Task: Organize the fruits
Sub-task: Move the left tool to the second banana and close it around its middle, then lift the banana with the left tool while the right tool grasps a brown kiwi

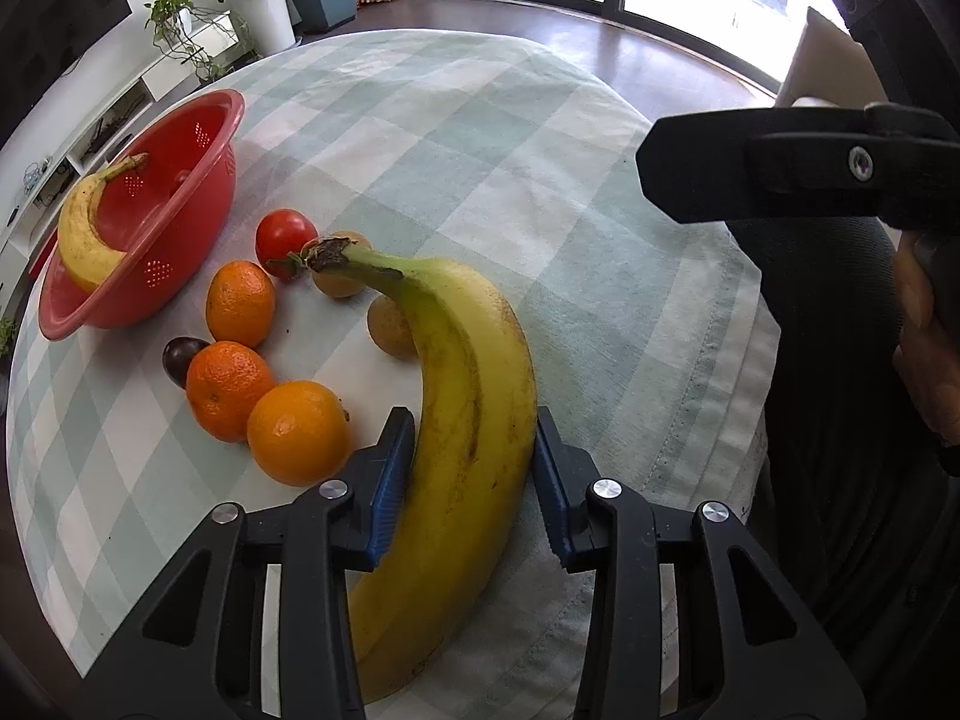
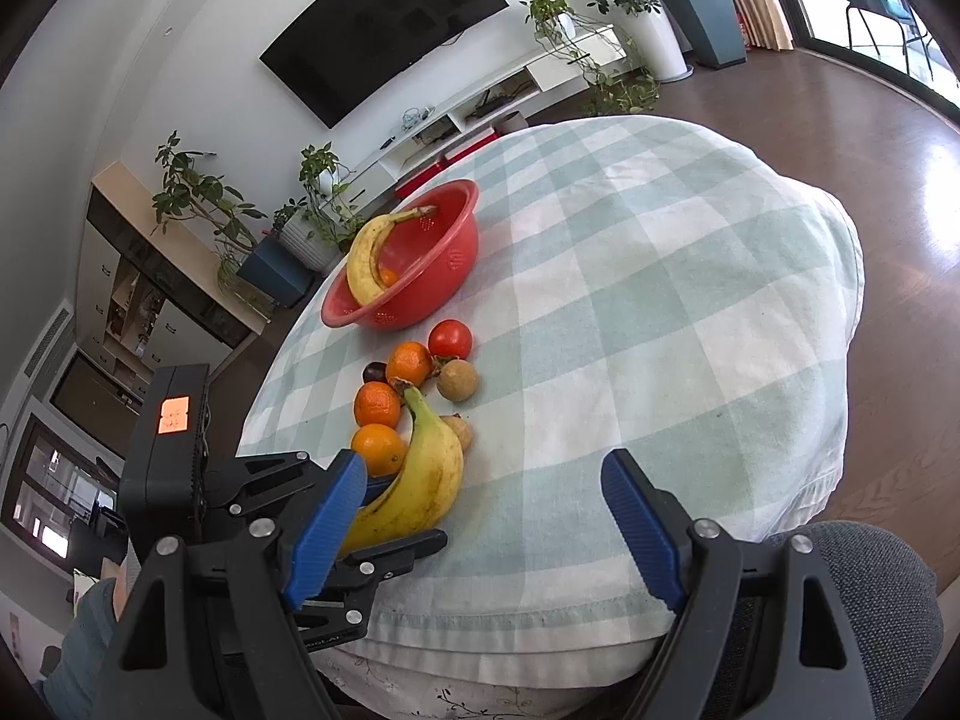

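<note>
**Banana gripped at the near edge of the checked table**

Checked green-and-white cloth covers the round table [image 2: 690, 276], which stands in a living room with a wall television [image 2: 384, 18] and potted plants [image 2: 198, 192] behind it.

Left gripper [image 1: 474, 474]: its blue pads [image 1: 393, 480] are drawn in narrow and press both sides of a large banana [image 1: 468, 438] that lies close to the table's near edge, stem pointing toward the middle of the table. The jaws are closed on it. Right gripper [image 2: 483, 531]: its blue fingers [image 2: 327, 531] stand wide apart above the near edge with only cloth between them, holding nothing.

Just beside the banana's stem end sit three oranges [image 1: 298, 432], two small brown fruits [image 1: 390, 327], a tomato [image 1: 285, 237] and a dark plum [image 1: 180, 357], all bunched together. Beyond them, toward the table's far left edge, a red colander [image 1: 150, 222] holds a second banana [image 1: 90, 222] leaning over its rim.

Only the right wrist view looks down into the colander and shows an orange fruit [image 2: 387, 277] lying under that second banana; it also shows the left gripper's black body from outside and a sleeve [image 2: 84, 648] at the lower left. Only the left wrist view shows the pads meeting the banana's skin, and a hand [image 1: 927, 348] around the right gripper's handle at the right edge.
</note>
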{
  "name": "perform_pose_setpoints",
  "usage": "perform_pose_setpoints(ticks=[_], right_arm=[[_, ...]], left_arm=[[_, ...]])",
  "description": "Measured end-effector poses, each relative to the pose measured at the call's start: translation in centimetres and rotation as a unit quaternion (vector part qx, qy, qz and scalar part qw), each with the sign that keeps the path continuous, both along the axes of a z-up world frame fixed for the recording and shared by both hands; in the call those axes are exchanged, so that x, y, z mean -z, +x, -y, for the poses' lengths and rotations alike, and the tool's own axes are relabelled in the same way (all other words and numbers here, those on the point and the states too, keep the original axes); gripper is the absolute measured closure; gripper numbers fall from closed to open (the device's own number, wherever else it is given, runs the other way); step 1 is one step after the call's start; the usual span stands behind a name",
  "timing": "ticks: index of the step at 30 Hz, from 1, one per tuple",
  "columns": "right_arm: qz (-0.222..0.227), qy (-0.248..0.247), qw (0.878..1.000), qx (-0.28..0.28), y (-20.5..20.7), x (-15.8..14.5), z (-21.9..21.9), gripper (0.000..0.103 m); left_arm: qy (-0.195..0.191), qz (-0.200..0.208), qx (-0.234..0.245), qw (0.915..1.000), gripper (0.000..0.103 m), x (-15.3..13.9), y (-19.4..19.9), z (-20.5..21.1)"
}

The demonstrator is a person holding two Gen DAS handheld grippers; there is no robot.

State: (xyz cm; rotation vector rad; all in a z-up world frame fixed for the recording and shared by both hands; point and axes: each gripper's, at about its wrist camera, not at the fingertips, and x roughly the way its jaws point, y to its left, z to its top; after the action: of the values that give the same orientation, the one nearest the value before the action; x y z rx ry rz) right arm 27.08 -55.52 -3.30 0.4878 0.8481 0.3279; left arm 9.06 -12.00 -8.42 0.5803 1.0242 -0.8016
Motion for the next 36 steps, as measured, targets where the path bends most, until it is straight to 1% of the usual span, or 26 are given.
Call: perform_pose_setpoints(ticks=[8,14,17,21,27,30,36], right_arm=[[-0.007,-0.005,1.0,-0.002,-0.1,0.2,-0.2,0.019],[-0.008,-0.009,1.0,-0.005,-0.1,0.3,-0.5,0.02],[-0.006,-0.013,1.0,-0.007,-0.2,0.3,-0.5,0.022],[-0.005,-0.017,1.0,-0.005,-0.2,0.2,-0.5,0.022],[-0.008,-0.031,0.999,-0.014,0.1,0.5,-1.3,0.024],[-0.005,-0.045,0.999,-0.021,0.3,0.6,-2.0,0.025],[0.005,-0.097,0.994,-0.052,1.1,0.7,-4.4,0.03]], left_arm=[[0.011,-0.014,-0.014,0.9997,0.066,0.3,1.2,0.6],[0.007,-0.006,-0.019,0.9998,0.068,0.5,1.5,0.6],[-0.006,-0.001,-0.03,0.9995,0.069,0.4,1.6,0.0],[-0.025,-0.008,-0.043,0.9987,0.07,0.1,1.8,-0.9],[-0.071,-0.012,-0.073,0.9947,0.071,-1.2,1.2,-3.1],[-0.086,-0.008,-0.086,0.9926,0.072,-1.9,0.8,-4.3],[-0.123,-0.012,-0.114,0.9858,0.072,-2.6,0.1,-6.8]])
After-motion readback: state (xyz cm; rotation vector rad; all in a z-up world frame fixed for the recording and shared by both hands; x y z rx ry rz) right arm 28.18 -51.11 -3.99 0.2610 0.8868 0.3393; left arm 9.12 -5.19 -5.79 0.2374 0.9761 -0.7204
